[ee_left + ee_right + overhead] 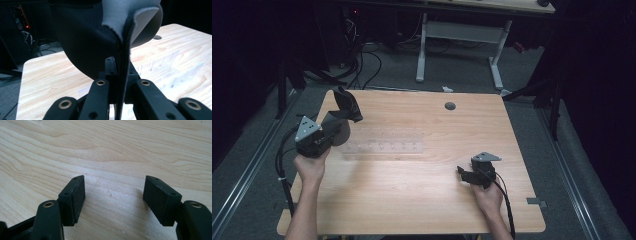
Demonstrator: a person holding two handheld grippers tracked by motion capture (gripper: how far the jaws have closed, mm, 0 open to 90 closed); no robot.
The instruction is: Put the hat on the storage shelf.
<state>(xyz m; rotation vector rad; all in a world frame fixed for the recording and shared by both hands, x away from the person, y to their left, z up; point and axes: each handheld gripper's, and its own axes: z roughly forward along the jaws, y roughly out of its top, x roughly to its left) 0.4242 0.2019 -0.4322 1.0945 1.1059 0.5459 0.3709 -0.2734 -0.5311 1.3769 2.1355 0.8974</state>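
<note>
A floppy dark grey piece of foam-like fabric (346, 102) with a lighter grey inner face hangs lifted above the table's far left corner. My left gripper (338, 120) is shut on its lower edge. In the left gripper view the sheet (87, 37) rises folded and curled from between the closed jaws of that gripper (120, 68). Low over the wood at the near right, my right gripper (462, 173) stands open. In the right gripper view it (113, 192) has bare wood between its pads.
A clear plastic strip with slots (382, 145) lies flat on the wooden table (412, 200) left of centre, also faintly visible as a clear strip (170, 65). A round grey grommet (450, 106) sits near the far edge. Behind the table stand white desk legs (421, 50) and floor cables (362, 65).
</note>
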